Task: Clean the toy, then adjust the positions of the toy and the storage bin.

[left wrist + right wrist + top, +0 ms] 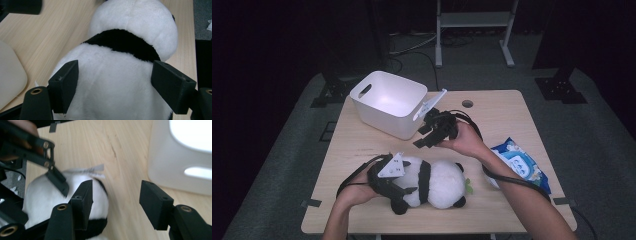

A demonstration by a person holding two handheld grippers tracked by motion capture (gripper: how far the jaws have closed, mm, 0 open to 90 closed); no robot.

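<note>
- My left gripper (pixel 113 82) had its jaws pressed into the white back of the plush panda (pixel 432 182), one pad on each flank, just behind the black band; the fur bulged between them, so I judged the grip real but soft.
- My right gripper (pixel 427 136) hung above the table with jaws spread and nothing between them, between the panda and the white bin (pixel 387 102).
- The panda lay on its side near the front edge of the table (pixel 362 145), head toward the right.
- To do the lift well, I judged I should squeeze deeper into the stuffing before raising, since plush slips, and bring the right jaws onto the head end so the body would not sag.
- Room was fair: bare wood lay between panda and bin, and the bin mouth stood open and unblocked.
- The blue wipes packet (pixel 519 165) lay near the right edge, beside my right forearm; the front edge was close under the panda, so I would lift up and away, not drag.
</note>
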